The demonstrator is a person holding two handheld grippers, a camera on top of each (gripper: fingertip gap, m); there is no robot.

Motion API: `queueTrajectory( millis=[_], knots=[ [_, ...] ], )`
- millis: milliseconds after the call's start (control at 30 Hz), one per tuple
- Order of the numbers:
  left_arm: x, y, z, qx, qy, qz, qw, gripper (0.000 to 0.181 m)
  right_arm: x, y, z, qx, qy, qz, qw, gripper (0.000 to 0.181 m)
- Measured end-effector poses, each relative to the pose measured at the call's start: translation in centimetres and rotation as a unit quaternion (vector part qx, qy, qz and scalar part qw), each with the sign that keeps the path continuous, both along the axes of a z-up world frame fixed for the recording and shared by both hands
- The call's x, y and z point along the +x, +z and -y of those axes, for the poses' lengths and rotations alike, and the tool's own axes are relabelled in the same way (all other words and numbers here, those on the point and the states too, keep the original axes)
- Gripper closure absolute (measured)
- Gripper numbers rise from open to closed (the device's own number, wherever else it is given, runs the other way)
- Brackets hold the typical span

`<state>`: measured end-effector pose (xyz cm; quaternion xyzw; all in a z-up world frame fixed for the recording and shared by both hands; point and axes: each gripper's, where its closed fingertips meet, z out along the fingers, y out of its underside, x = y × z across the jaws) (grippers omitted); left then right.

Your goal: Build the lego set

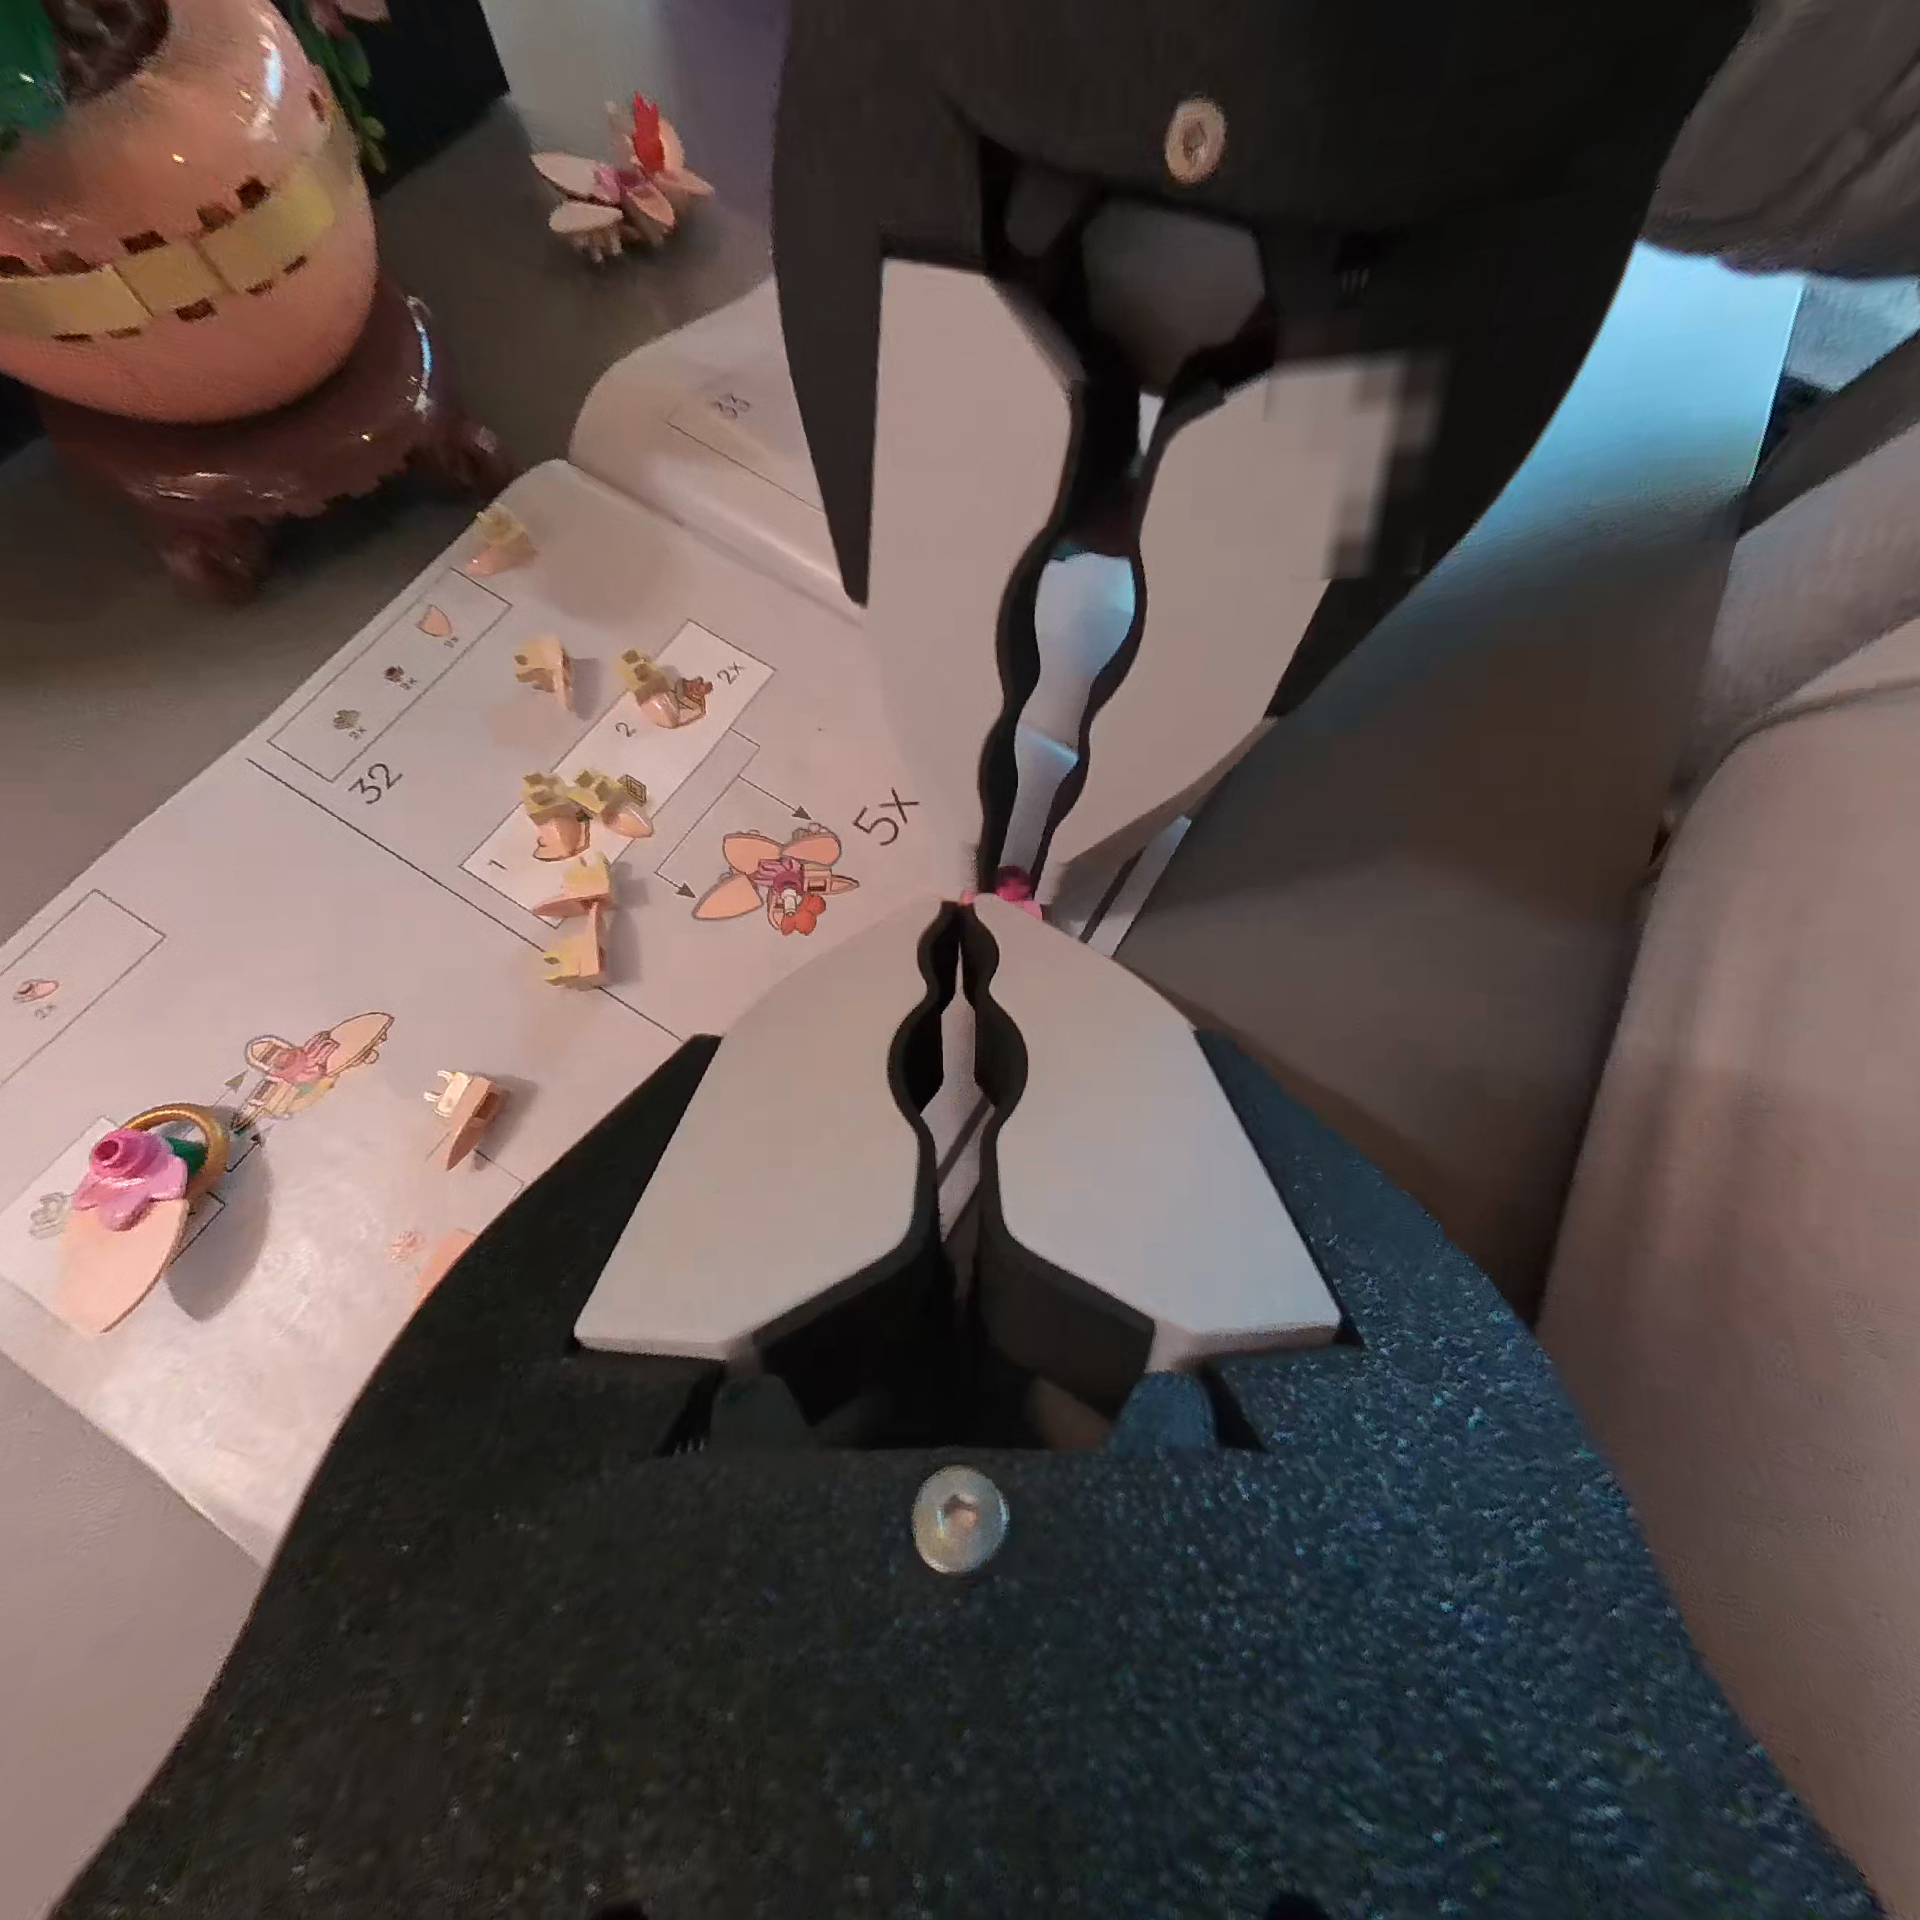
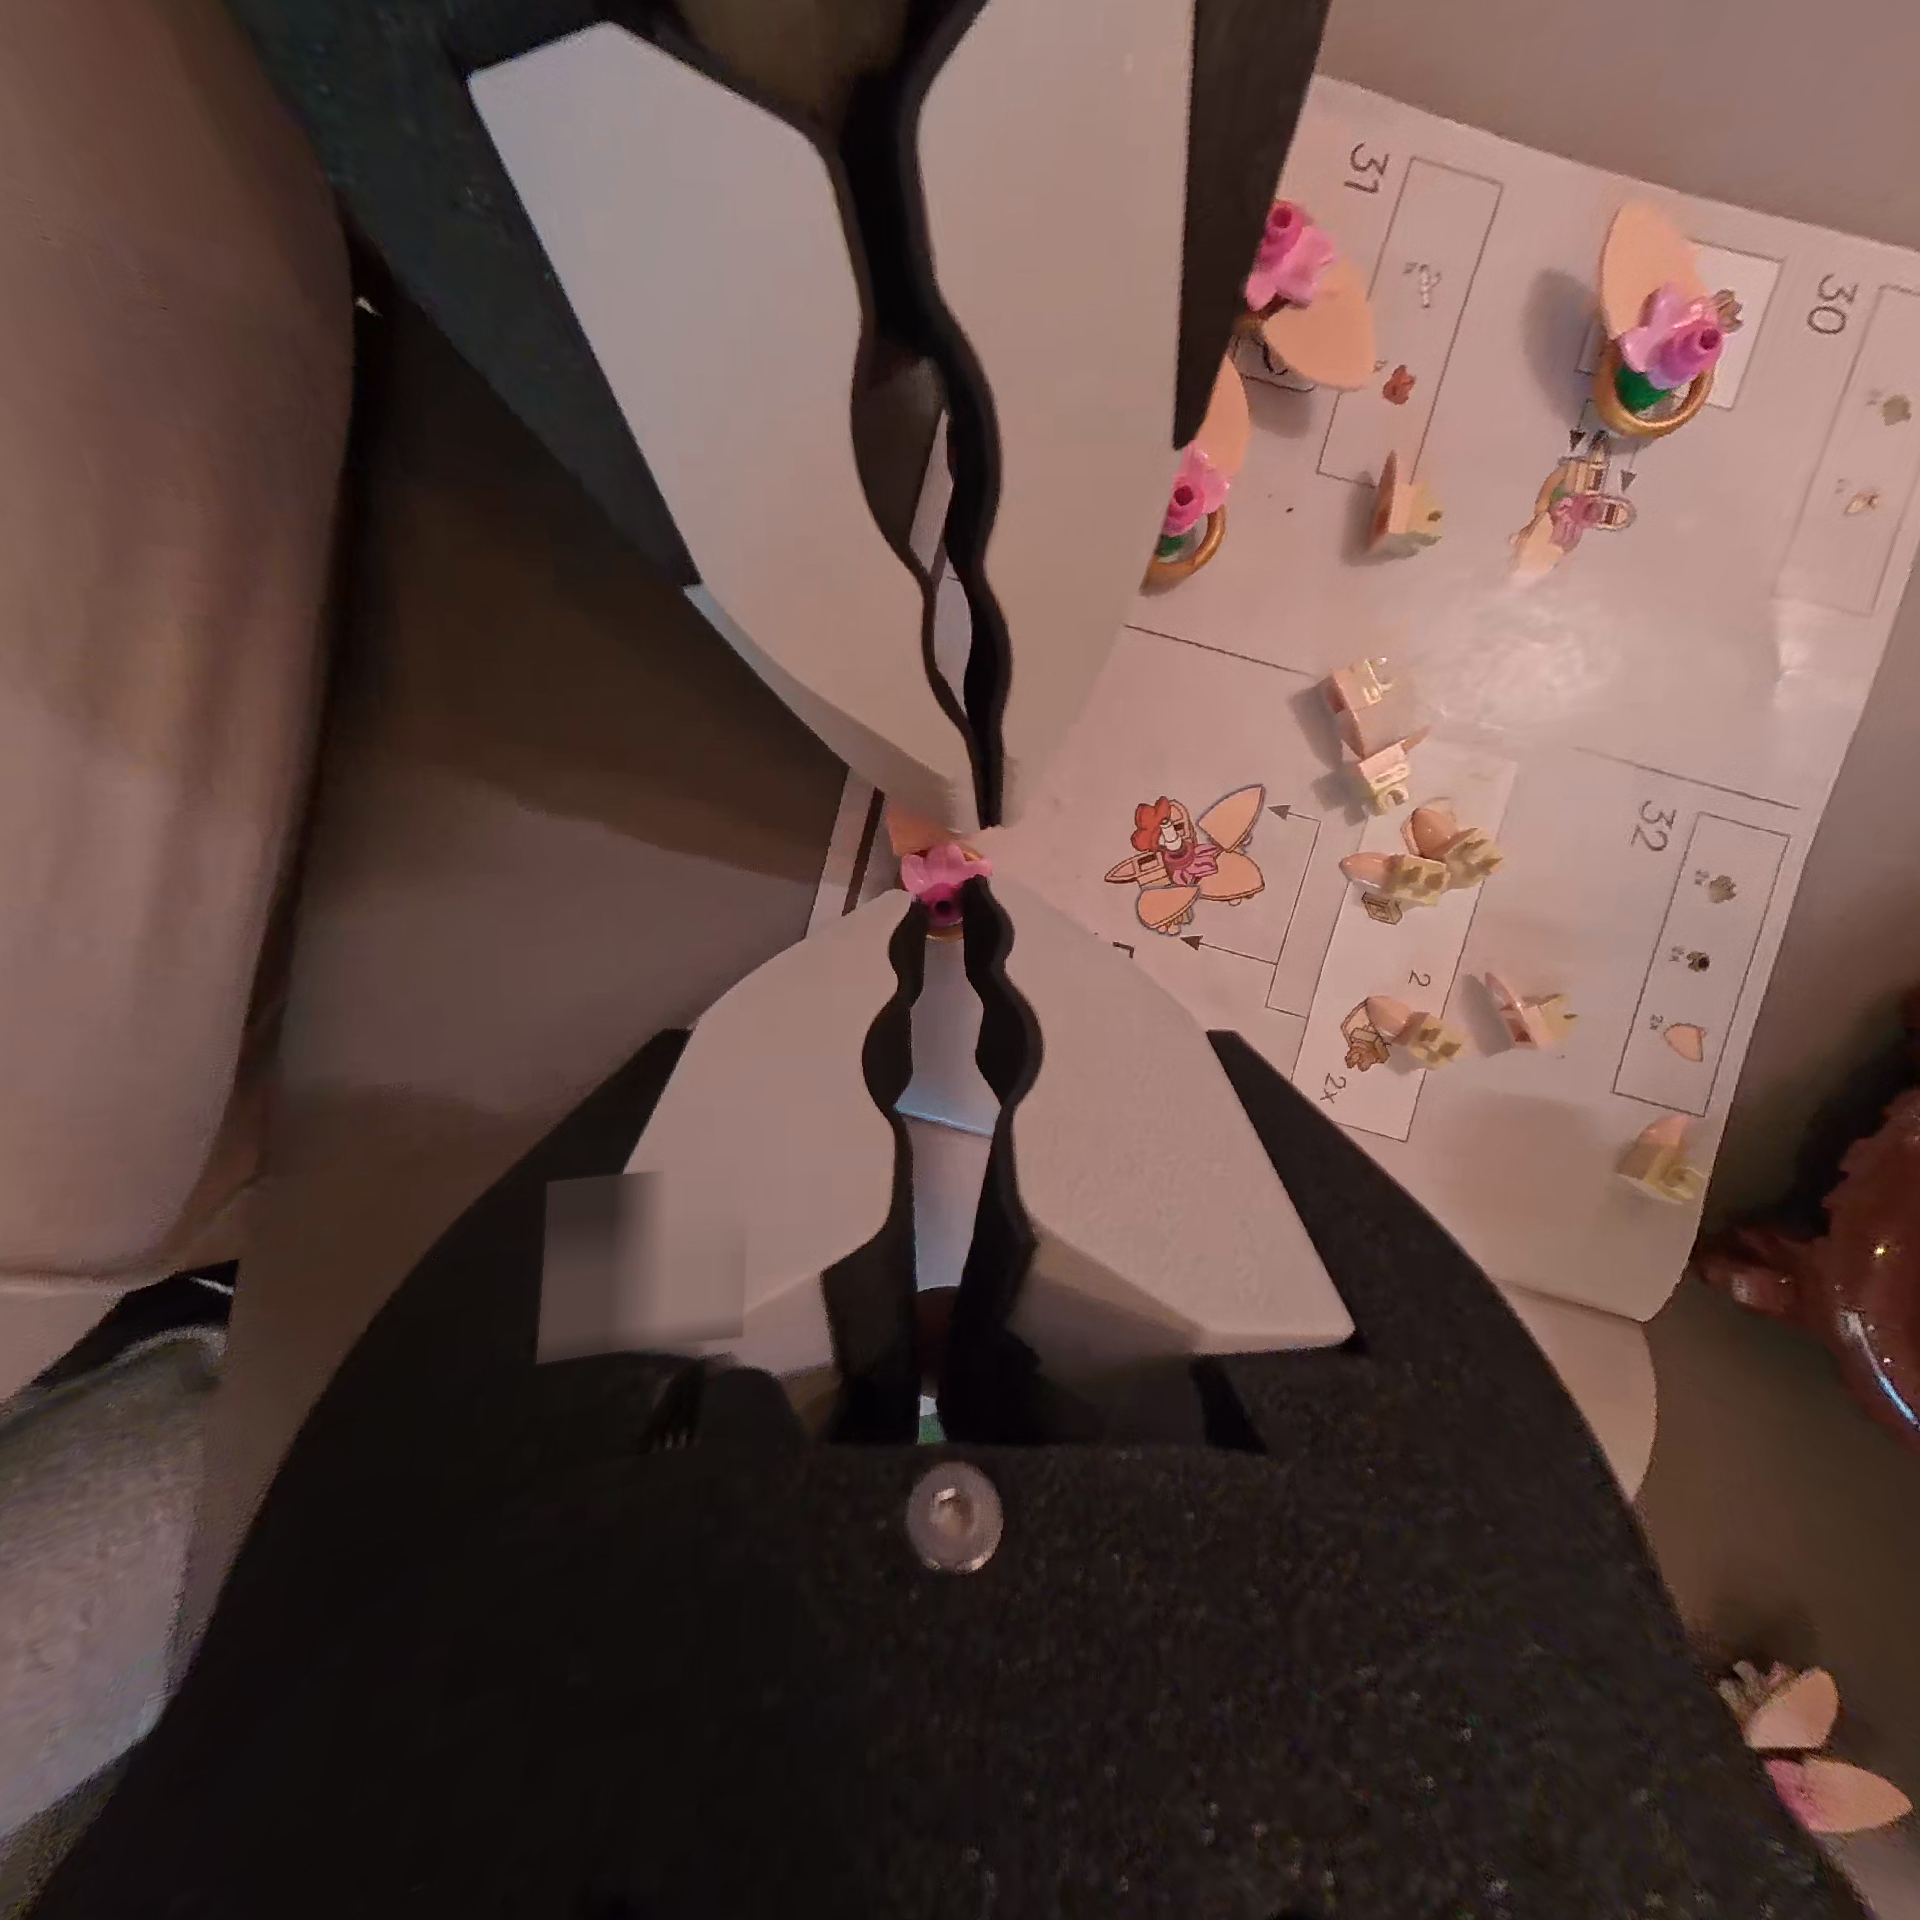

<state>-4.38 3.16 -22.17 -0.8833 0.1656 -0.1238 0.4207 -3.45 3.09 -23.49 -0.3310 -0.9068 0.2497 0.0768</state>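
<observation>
Both grippers are met tip to tip over the booklet's edge: the left gripper (image 1: 961,914) is pinched together on a small pink flower piece (image 2: 935,868), and the right gripper (image 2: 951,894) is closed on the same piece, where a gold ring shows beneath the petals. A slip could be caused by so slight a hold, and the piece could be dropped off the tabletop (image 1: 125,1538). Loose tan petal parts (image 1: 566,805) lie at nine o'clock on the instruction booklet (image 1: 312,935). Printed step numbers and quantity marks are seen there; no brand is seen.
</observation>
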Motion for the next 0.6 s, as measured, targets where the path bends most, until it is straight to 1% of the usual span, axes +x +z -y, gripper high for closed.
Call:
queueTrajectory(
  millis=[67,133,200,333,600],
  knots=[
    [0.1,0.4,-0.2,0.007,0.011,0.027,1.0,0.181,0.0,0.0,0.1,0.004,0.003,0.006,1.0,0.174],
    [0.4,0.1,-0.1,-0.003,0.015,0.049,0.999,0.181,0.0,0.0,0.1,0.004,0.002,0.007,1.0,0.174],
    [0.6,-0.5,0.0,-0.009,0.009,0.047,0.999,0.181,0.0,0.0,0.2,-0.002,-0.001,0.007,1.0,0.174],
    [0.7,-0.7,0.2,-0.004,-0.002,0.017,1.0,0.181,0.1,0.1,0.4,-0.006,-0.001,0.006,1.0,0.174],
    [0.9,-0.8,0.3,-0.011,-0.007,0.031,0.999,0.181,0.1,0.0,0.5,-0.029,-0.012,-0.003,0.999,0.175]
  ],
)
